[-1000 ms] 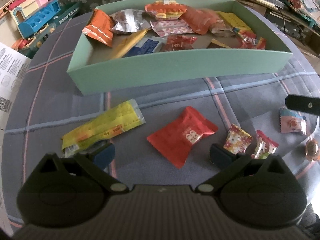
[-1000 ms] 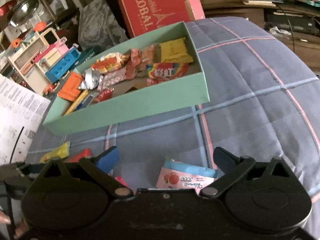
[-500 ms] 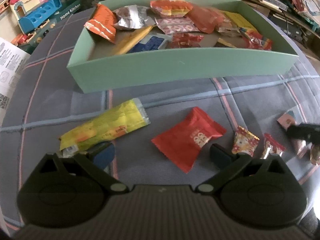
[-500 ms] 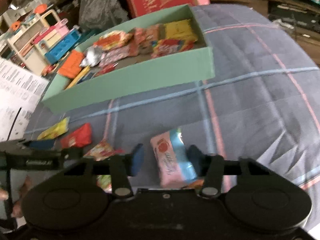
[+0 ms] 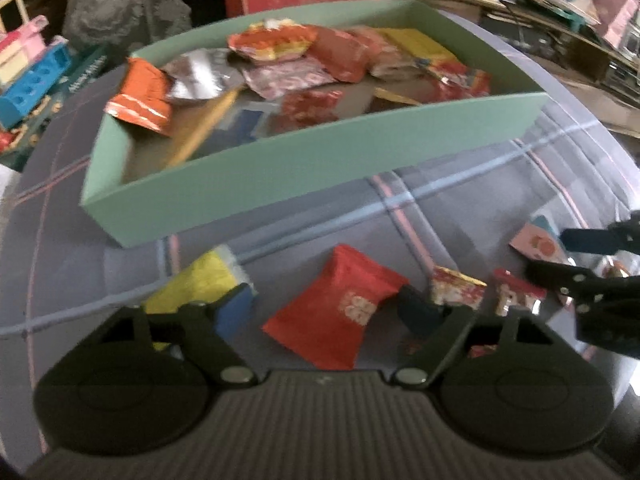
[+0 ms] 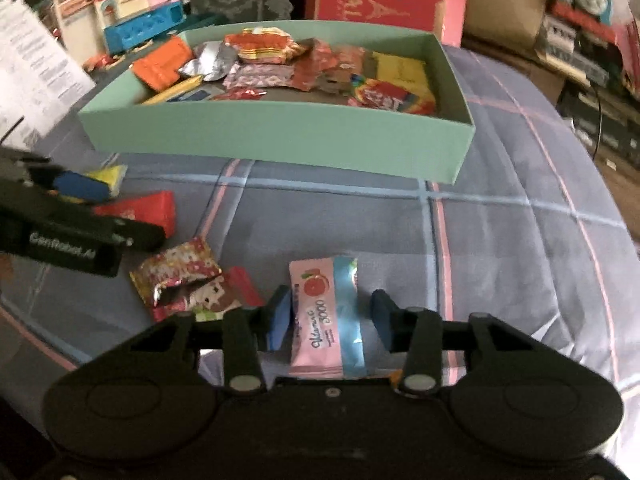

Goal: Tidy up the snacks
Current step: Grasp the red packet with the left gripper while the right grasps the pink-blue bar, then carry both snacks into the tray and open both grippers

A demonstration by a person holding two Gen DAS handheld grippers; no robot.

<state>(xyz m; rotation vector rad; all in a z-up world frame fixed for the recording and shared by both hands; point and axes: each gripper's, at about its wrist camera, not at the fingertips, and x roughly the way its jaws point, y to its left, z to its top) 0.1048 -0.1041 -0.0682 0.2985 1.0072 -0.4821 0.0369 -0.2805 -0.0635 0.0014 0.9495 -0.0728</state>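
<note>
The right gripper [image 6: 330,322] straddles a pink and blue sachet [image 6: 328,320] lying flat on the plaid cloth [image 6: 500,248]; its two blue pads stand partly open on either side of the sachet, a gap showing at the right pad, and I cannot tell whether the left pad touches the wrapper, so nothing is gripped yet. The left gripper [image 5: 328,312] is wide open over a red packet [image 5: 340,316], with a yellow packet [image 5: 196,284] just beside its left pad, and it holds nothing either. The green box [image 6: 280,140], already strewn with snacks, sits well apart beyond both tools, and two small candy wrappers [image 6: 180,276] lie between the grippers. The likeliest trouble, as I judge it, is the flat sachet: thin and slippery, it may buckle or squirt forward out of the pads as they close instead of being pinched. The soft cloth could bunch up and get caught with it. On the left, the pad could snag the yellow packet along with the red one, and the two grippers, working close together, might knock each other or scatter the small wrappers.
</note>
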